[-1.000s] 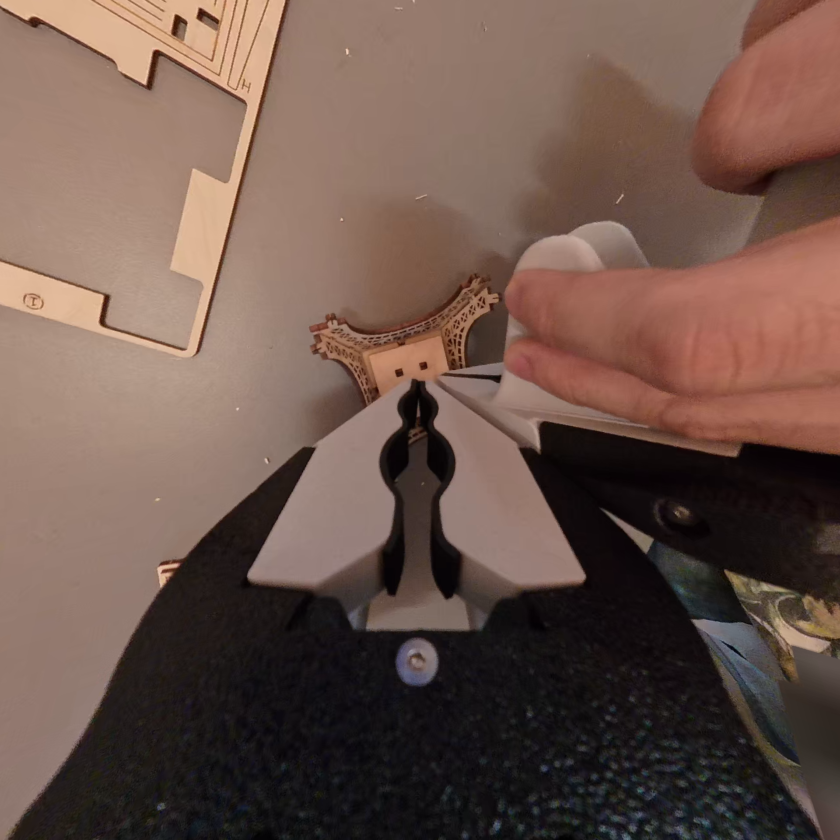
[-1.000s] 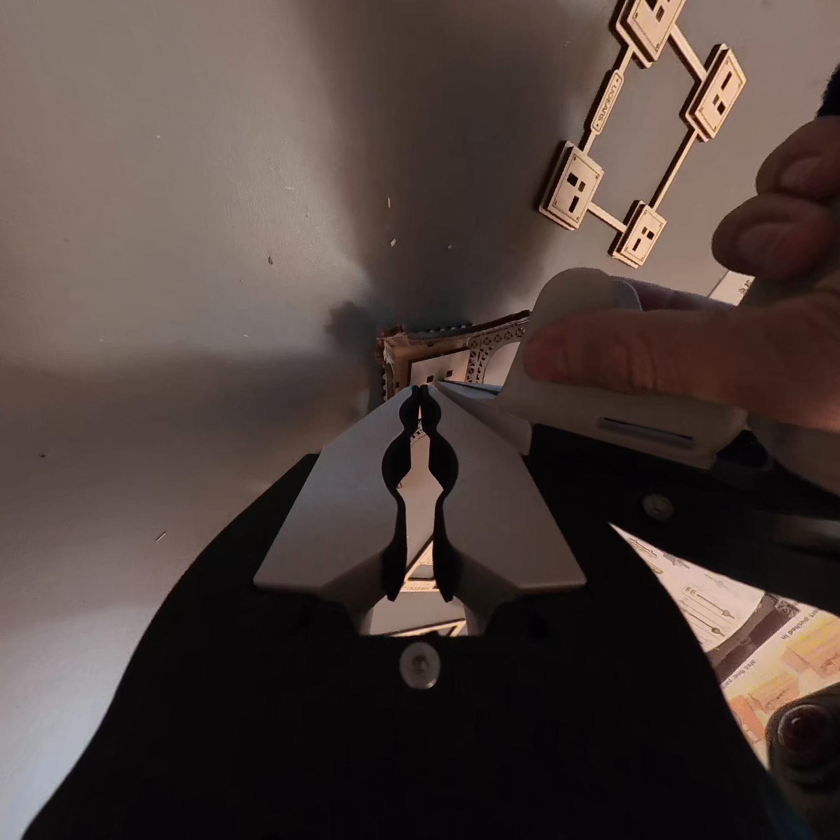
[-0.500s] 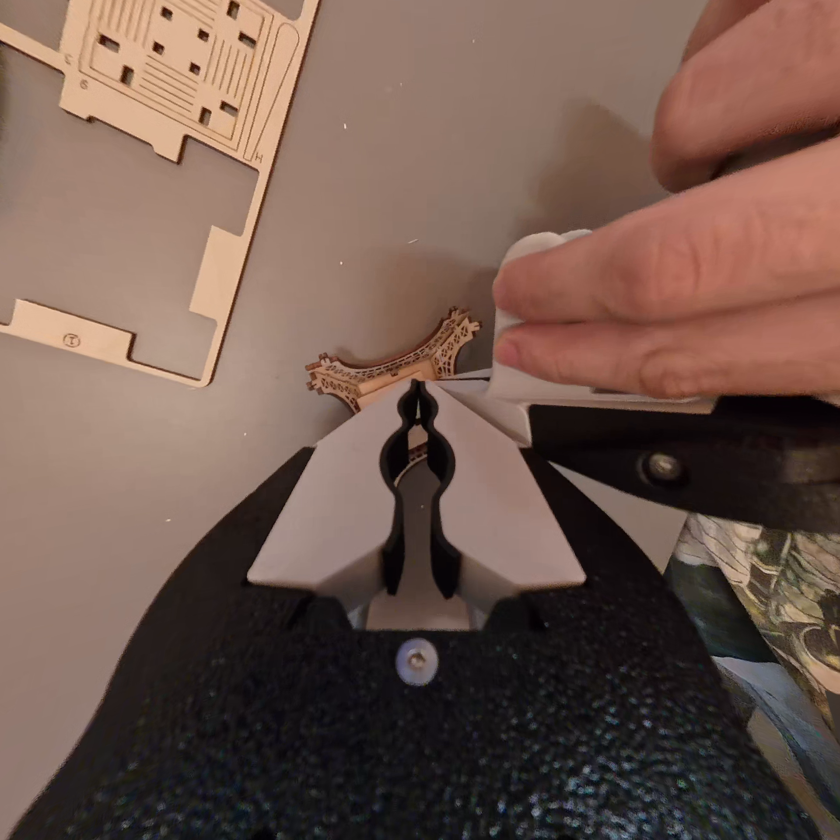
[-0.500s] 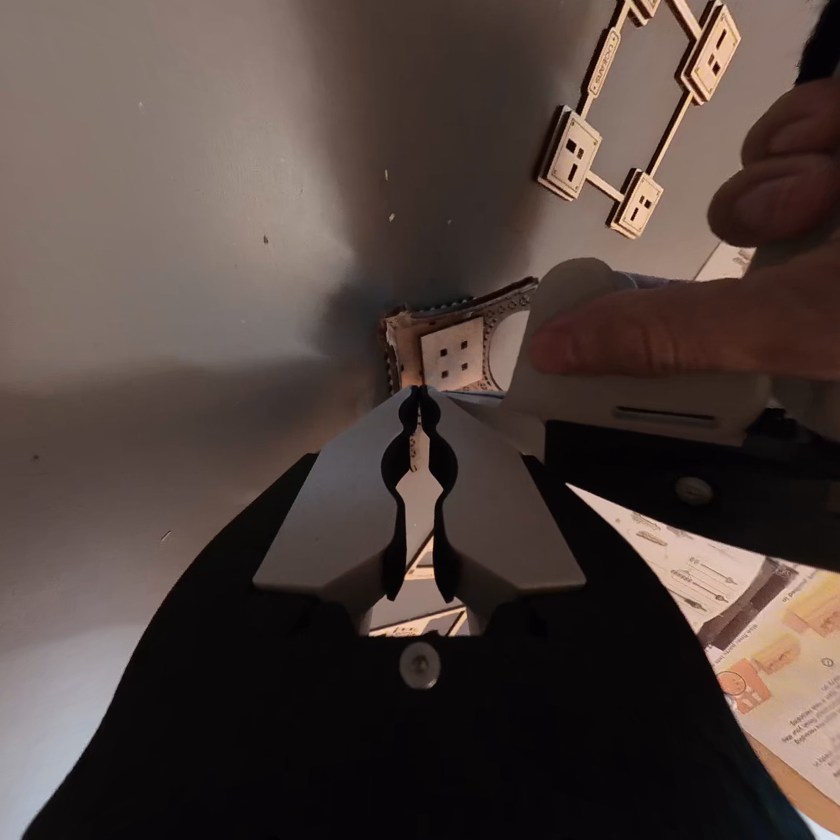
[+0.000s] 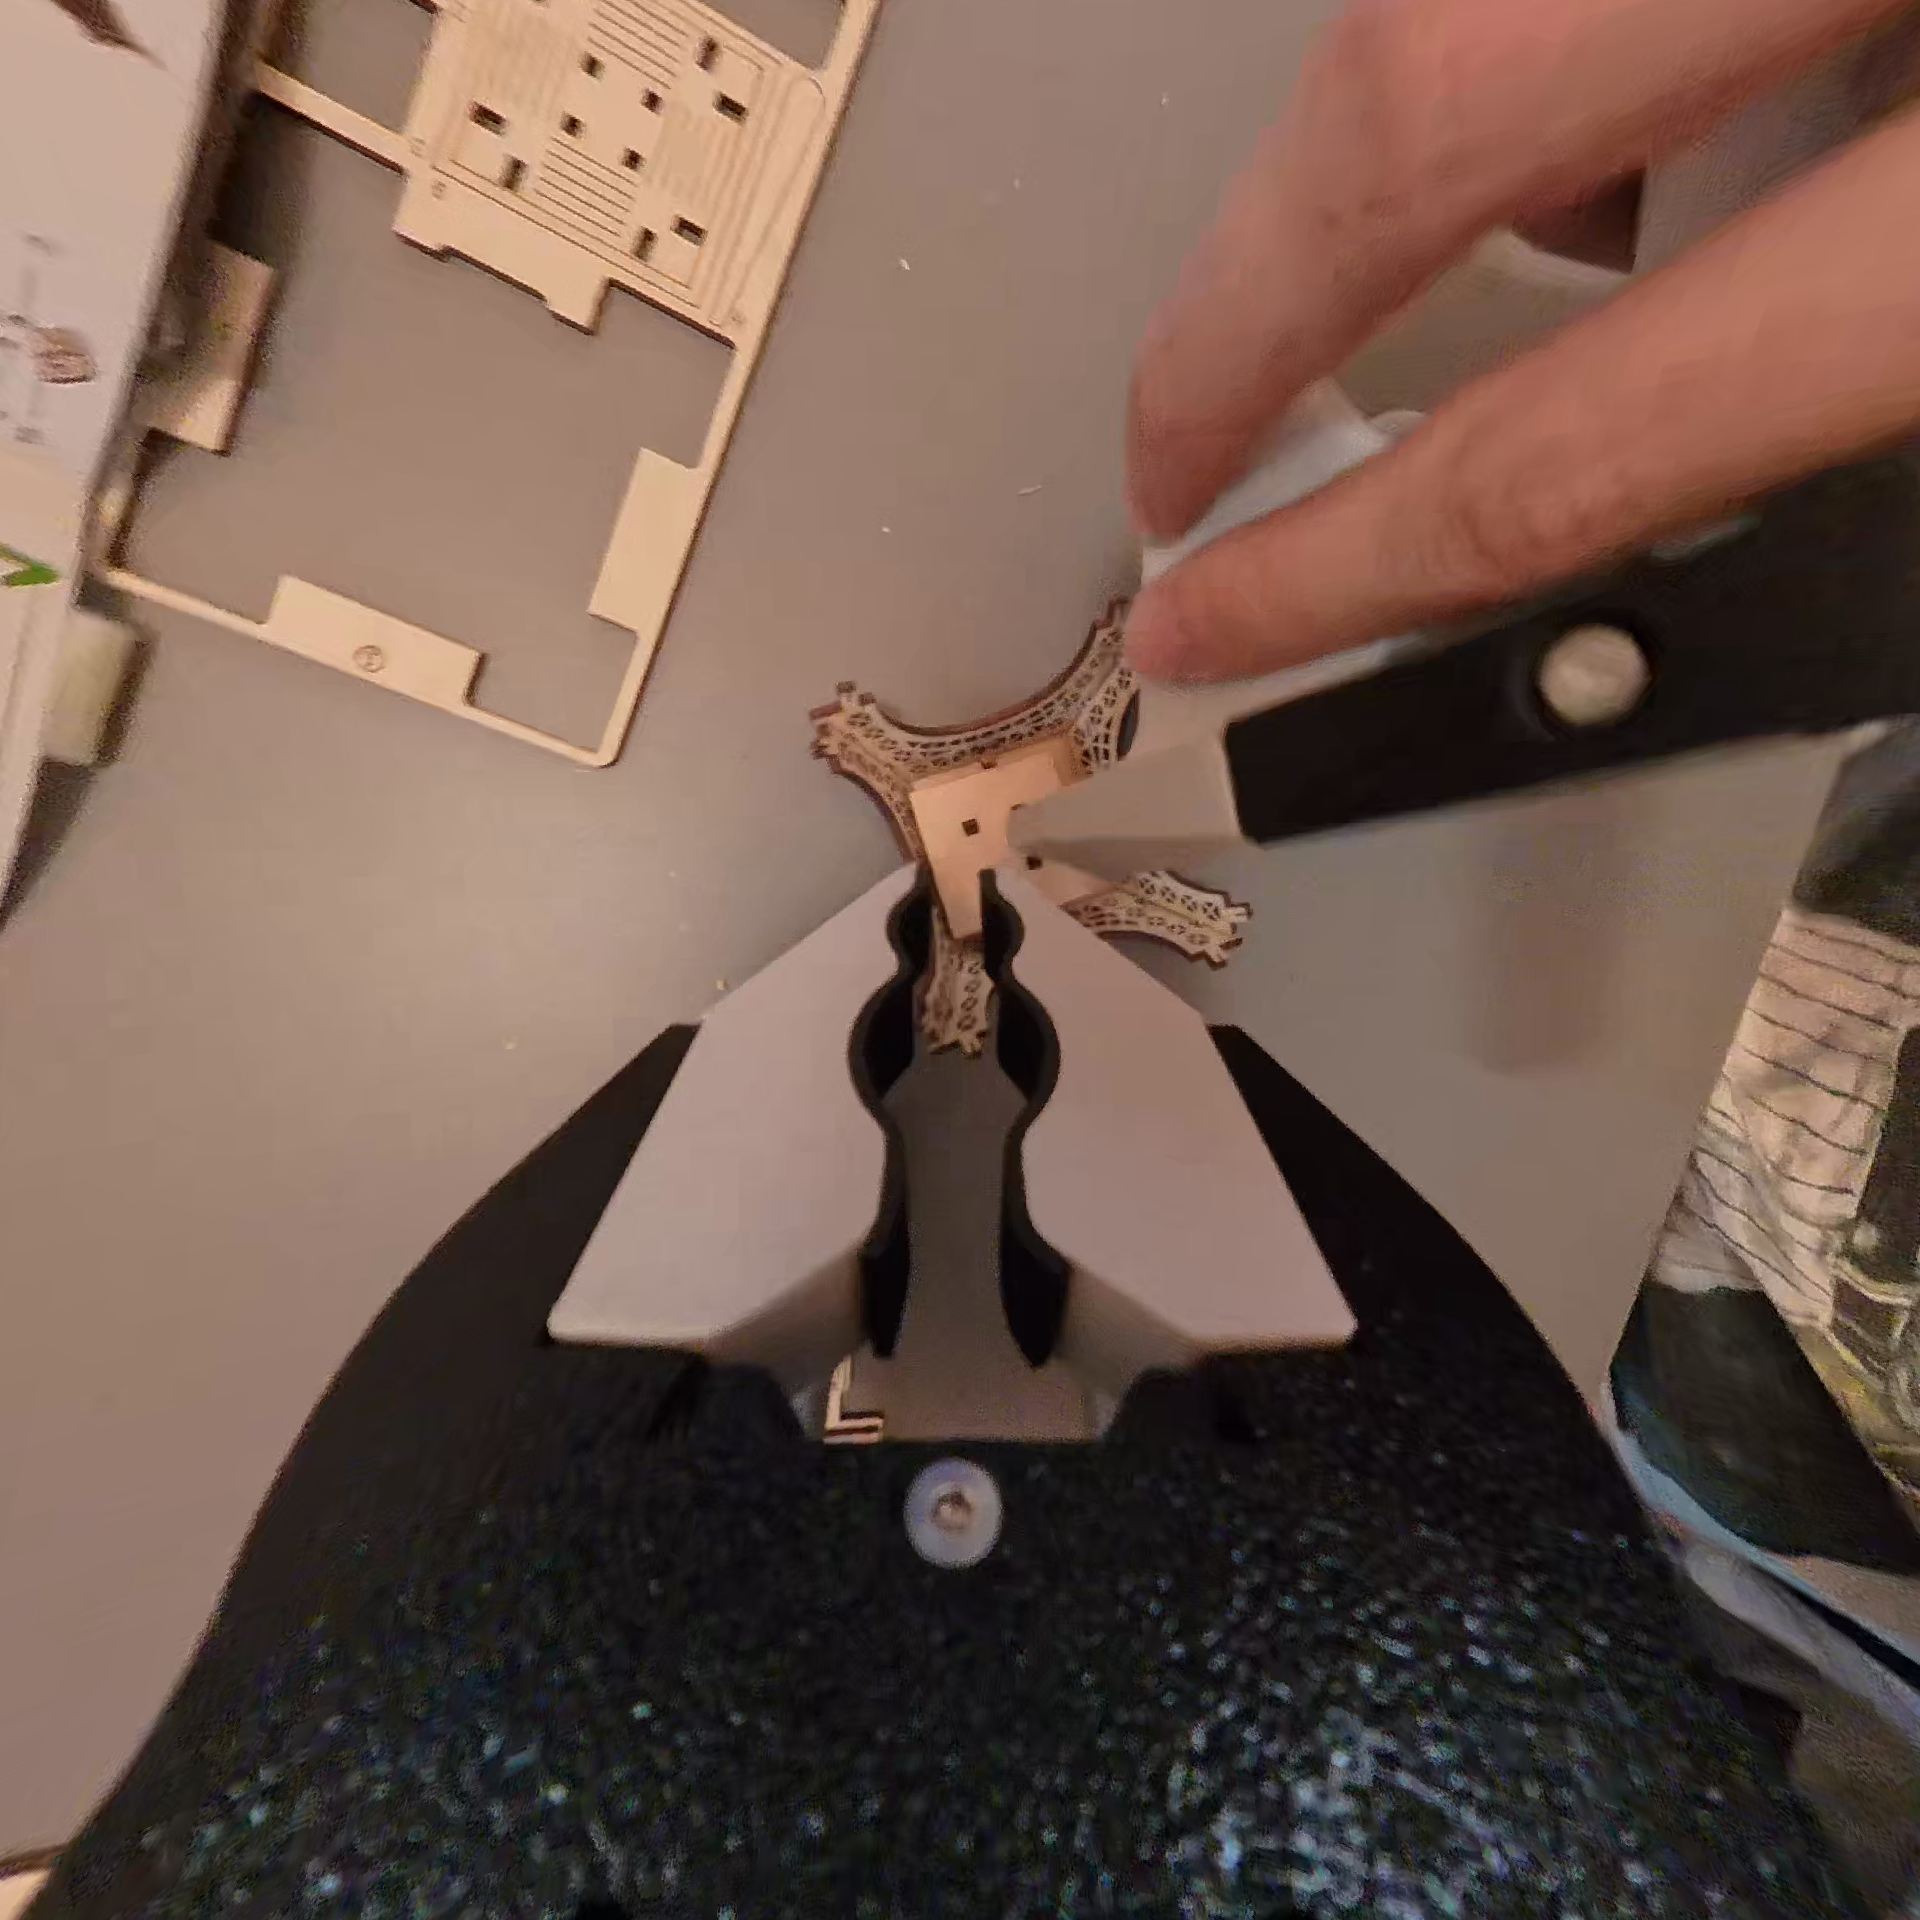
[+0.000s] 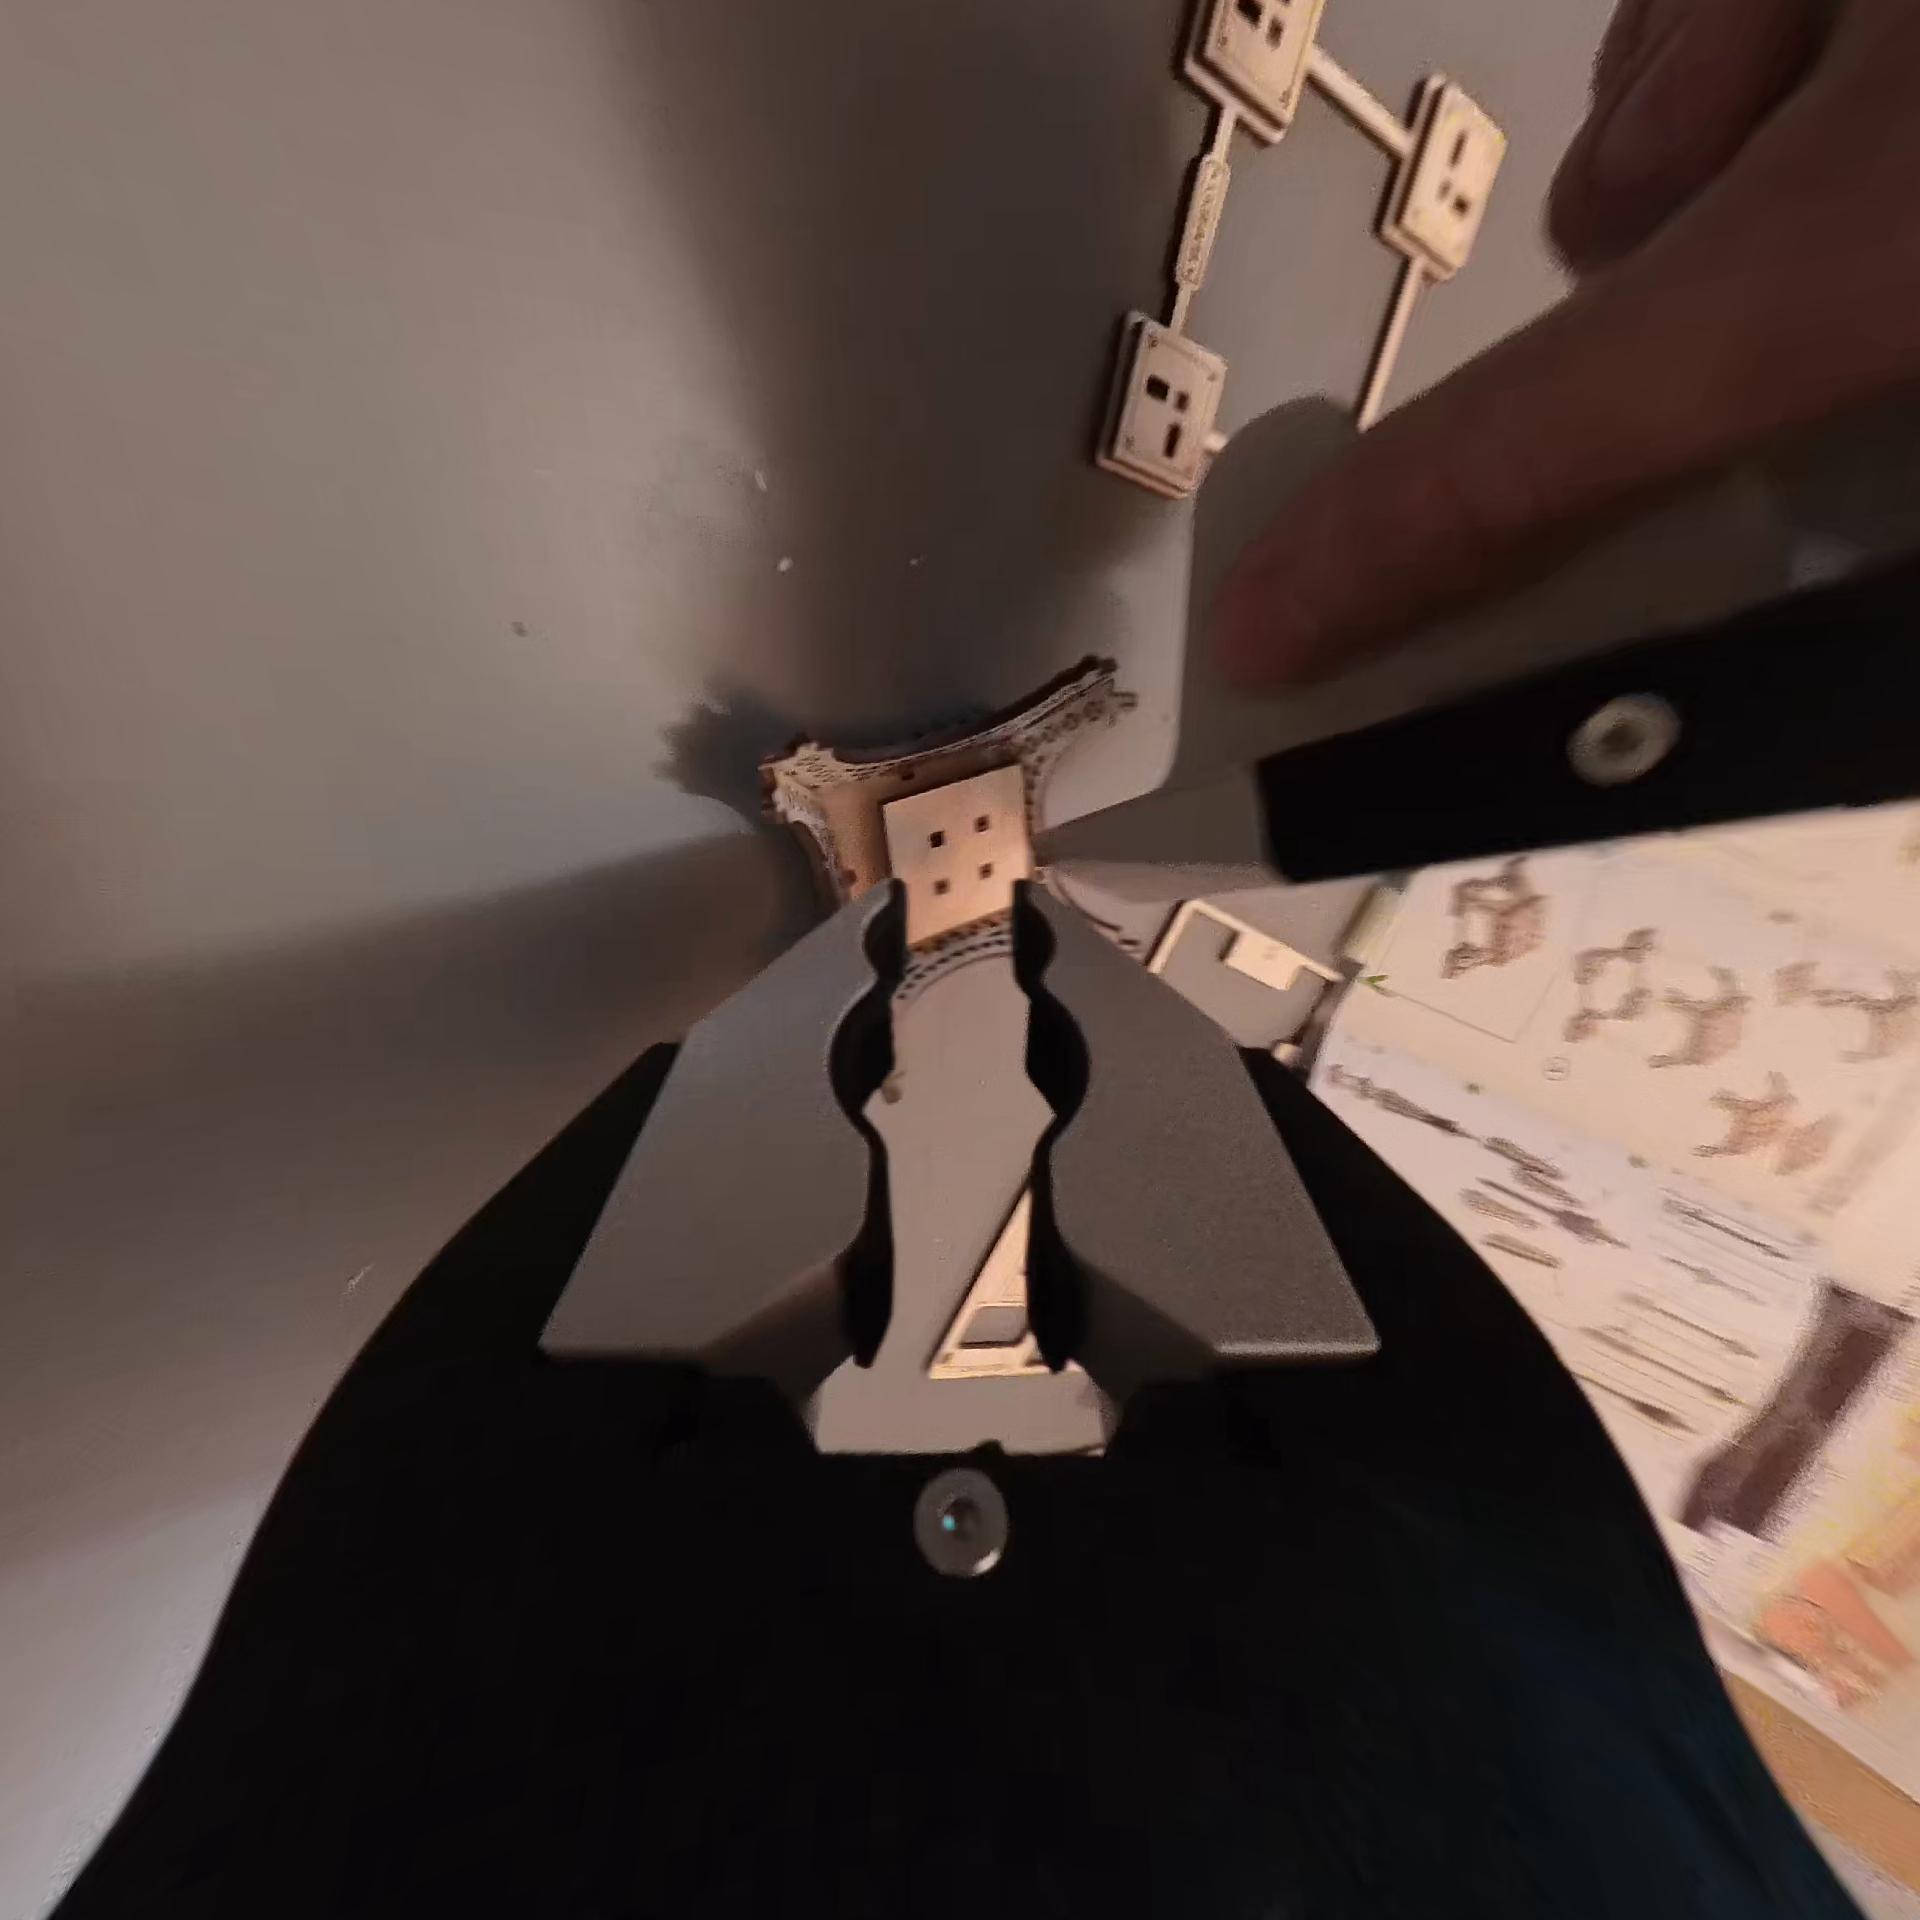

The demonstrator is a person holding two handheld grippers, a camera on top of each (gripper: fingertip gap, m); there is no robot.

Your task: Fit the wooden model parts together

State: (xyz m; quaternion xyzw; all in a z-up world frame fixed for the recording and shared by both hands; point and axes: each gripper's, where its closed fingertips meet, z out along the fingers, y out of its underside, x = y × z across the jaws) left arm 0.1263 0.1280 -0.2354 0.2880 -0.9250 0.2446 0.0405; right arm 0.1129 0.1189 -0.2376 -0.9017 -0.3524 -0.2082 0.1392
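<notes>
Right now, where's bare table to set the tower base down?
Free: the grey table left of the lattice tower base, below the cut-out plywood sheet; in the right wrist view, the wide grey stretch left of the linked square plates. Crowded: right side, with both grippers, the hand and the instruction sheet.

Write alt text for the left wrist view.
The left tongs pinch the wooden model, a lattice-legged base with a square top, above a grey table. The right tongs touch it from the right, held by a hand; a punched-out wooden sheet lies upper left.
</notes>
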